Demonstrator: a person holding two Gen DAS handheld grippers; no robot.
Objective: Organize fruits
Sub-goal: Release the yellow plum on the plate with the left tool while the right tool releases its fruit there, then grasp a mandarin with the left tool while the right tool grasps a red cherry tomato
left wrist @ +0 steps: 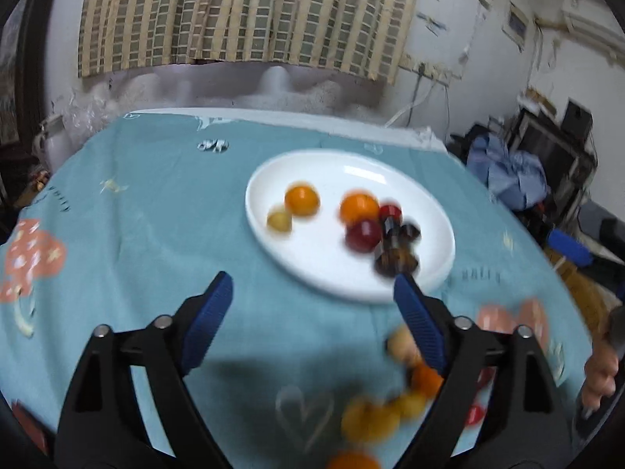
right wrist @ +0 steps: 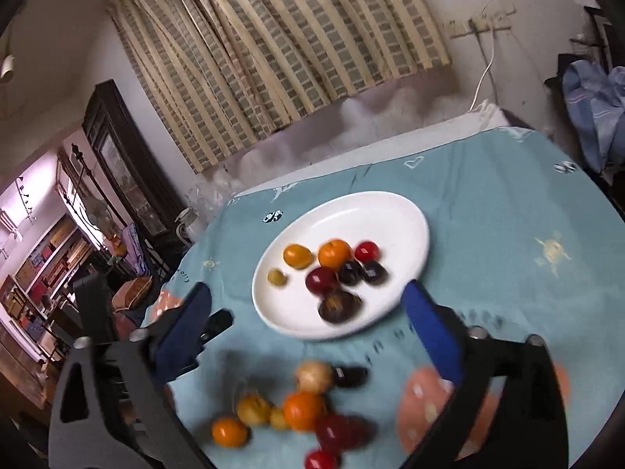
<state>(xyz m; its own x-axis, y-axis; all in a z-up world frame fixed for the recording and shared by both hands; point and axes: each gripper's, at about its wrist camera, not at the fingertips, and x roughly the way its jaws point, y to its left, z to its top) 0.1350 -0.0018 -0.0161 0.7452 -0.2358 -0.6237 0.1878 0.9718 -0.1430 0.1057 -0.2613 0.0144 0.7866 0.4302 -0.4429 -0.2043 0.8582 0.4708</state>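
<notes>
A white plate [left wrist: 422, 191] sits on the blue tablecloth and holds several small fruits: two orange ones [left wrist: 301, 199], a yellow one [left wrist: 279, 221], red ones [left wrist: 363, 235] and dark ones [left wrist: 396, 260]. The plate also shows in the right wrist view [right wrist: 390, 215]. Several loose fruits [right wrist: 304, 410] lie on the cloth in front of the plate; they also show in the left wrist view [left wrist: 371, 420]. My left gripper [left wrist: 312, 293] is open and empty, above the cloth near the plate's front rim. My right gripper [right wrist: 304, 301] is open and empty, above the loose fruits.
The round table carries a blue patterned tablecloth [left wrist: 156, 203]. A striped curtain [left wrist: 242, 11] hangs on the wall behind. Clutter and a blue cloth [left wrist: 508, 172] stand to the right of the table. The left gripper's body [right wrist: 97, 312] shows at the left of the right wrist view.
</notes>
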